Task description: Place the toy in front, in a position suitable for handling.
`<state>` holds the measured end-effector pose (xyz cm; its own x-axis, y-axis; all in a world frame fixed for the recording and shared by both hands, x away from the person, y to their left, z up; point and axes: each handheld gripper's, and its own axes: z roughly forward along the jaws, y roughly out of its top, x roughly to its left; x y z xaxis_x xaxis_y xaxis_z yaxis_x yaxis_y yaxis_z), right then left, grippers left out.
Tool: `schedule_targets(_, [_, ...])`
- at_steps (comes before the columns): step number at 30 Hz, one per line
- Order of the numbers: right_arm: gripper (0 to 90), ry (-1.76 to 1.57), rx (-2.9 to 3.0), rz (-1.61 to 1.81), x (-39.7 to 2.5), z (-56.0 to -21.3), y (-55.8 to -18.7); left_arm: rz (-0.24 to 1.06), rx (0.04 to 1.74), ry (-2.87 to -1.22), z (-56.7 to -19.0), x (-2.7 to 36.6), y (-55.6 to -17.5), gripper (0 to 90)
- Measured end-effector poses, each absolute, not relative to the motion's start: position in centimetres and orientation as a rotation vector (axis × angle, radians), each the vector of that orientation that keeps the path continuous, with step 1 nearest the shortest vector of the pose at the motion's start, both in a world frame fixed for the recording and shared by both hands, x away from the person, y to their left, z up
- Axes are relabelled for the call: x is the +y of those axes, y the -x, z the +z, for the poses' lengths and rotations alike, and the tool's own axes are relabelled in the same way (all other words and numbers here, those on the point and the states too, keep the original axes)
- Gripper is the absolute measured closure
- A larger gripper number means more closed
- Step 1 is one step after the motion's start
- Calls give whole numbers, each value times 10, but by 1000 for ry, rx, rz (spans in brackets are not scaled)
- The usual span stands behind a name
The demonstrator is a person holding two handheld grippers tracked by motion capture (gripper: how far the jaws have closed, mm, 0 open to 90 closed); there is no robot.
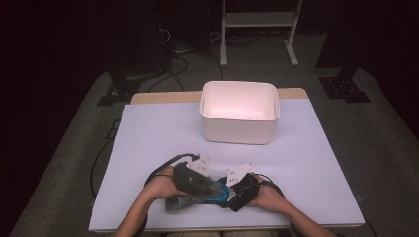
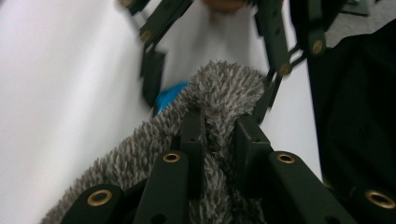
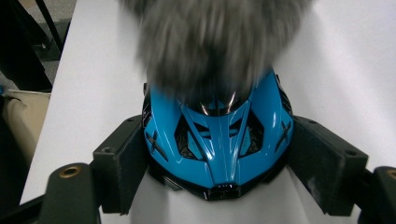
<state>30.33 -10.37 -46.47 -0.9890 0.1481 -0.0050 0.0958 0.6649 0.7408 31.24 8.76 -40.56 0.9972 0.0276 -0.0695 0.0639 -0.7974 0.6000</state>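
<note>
A blue toy car sits between the jaws of my right gripper, whose pads press on both its sides. A grey fuzzy cloth covers the car's far end. My left gripper is shut on a fold of this grey cloth, and past it a bit of the blue car peeks out between the right gripper's fingers. In the high view both grippers meet near the table's front edge, the left gripper at the cloth and the right gripper at the car.
A white open bin stands at the middle back of the table, on the white sheet. Black cables loop behind both hands. Dark floor, stands and a white frame lie beyond the table.
</note>
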Motion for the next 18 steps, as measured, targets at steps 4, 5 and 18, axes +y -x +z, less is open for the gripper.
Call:
schedule_targets(4, [225, -206, 2805, 1240, -104, -465, -303, -101, 33, -2494, -412, 71, -314, 762])
schedule_targets(5, [225, -207, 2806, 1242, -104, -465, -303, -101, 31, -2498, -412, 70, -315, 762])
schedule_targets(18, [225, -207, 2804, 1241, -104, -465, -303, -30, 163, -2472, -401, 128, -311, 757])
